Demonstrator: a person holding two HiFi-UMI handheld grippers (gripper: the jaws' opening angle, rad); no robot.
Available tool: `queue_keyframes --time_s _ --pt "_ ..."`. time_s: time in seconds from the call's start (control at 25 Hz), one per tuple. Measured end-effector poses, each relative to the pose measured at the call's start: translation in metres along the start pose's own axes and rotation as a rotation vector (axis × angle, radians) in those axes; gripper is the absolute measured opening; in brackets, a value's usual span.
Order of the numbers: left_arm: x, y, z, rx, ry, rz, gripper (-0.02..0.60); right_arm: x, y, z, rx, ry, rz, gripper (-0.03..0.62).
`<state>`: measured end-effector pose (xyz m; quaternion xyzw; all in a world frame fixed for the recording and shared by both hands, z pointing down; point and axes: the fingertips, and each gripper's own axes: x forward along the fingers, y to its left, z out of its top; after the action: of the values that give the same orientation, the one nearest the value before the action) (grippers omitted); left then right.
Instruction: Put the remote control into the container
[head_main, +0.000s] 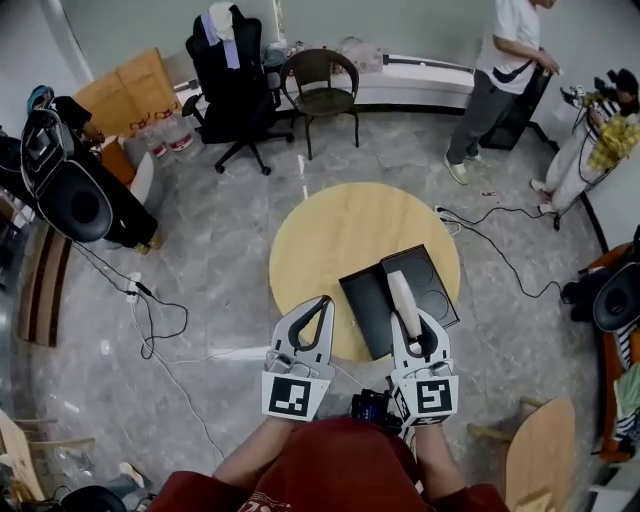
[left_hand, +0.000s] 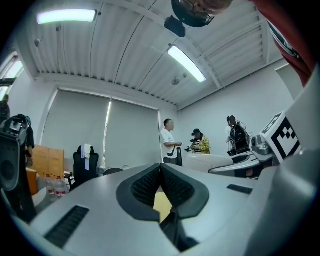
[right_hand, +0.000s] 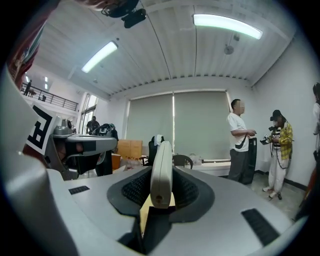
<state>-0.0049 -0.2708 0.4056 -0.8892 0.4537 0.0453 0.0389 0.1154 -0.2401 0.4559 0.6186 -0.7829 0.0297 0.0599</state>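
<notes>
I can read no words, numbers or brand names anywhere. I see only black-and-white square code patterns: one on the white cube (head_main: 297, 394) behind the left gripper (head_main: 324, 300), and one on the matching cube (head_main: 430, 397) behind the right gripper (head_main: 410, 318).

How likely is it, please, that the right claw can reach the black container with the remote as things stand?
Probably yes. The right claw grips the remote, whose tip appears over the container on the table; nothing lies between them, and the shut left claw sits off to the side.
</notes>
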Motion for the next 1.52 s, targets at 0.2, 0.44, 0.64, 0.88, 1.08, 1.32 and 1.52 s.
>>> queue_keyframes --time_s 0.2,0.44,0.64,0.88,1.08,1.32,1.52 --pt "0.007 0.019 -0.004 0.0 -0.012 -0.043 0.015 0.025 0.004 -0.023 -0.019 0.081 -0.041 0.118" --pt "0.011 0.027 -0.001 -0.024 -0.021 -0.058 0.015 0.052 -0.001 -0.057 -0.022 0.185 -0.064 0.118" --pt "0.011 0.029 0.002 -0.022 -0.027 -0.05 0.015 0.071 -0.001 -0.087 -0.031 0.278 -0.06 0.118" --pt "0.001 0.034 0.003 -0.02 -0.04 -0.023 0.015 0.086 0.005 -0.126 -0.044 0.386 -0.043 0.118" --pt "-0.004 0.042 0.005 -0.022 -0.042 0.001 0.015 0.1 0.005 -0.153 -0.053 0.475 -0.036 0.118" --pt "-0.015 0.045 0.003 -0.021 -0.046 0.019 0.015 0.113 0.007 -0.192 -0.056 0.616 -0.015 0.118" --pt "-0.019 0.051 0.005 -0.027 -0.043 0.03 0.015 0.12 0.015 -0.218 -0.055 0.719 0.001 0.118"
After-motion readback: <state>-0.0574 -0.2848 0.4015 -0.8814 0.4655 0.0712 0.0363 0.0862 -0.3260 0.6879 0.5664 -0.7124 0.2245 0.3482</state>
